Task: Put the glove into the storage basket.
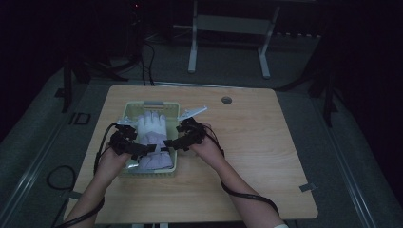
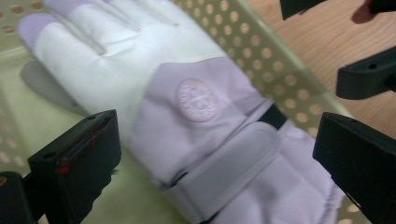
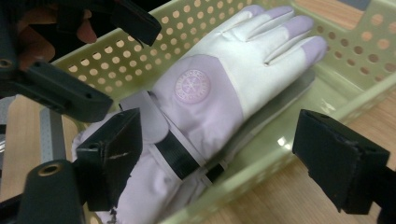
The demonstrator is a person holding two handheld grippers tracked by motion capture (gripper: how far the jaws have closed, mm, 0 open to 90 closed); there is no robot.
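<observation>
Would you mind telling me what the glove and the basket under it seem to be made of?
The glove looks like soft padded fabric, matte white and lilac, with stitched seams, a round sewn patch and a strap. The basket looks like moulded pale green plastic: stiff walls, even round holes, a slight sheen on its floor.

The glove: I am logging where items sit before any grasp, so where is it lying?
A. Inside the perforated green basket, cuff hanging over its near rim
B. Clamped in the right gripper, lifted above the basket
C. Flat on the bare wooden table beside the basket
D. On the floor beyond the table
A: the glove lies inside the perforated basket, its cuff draped over the near rim, with both grippers open around it.
</observation>
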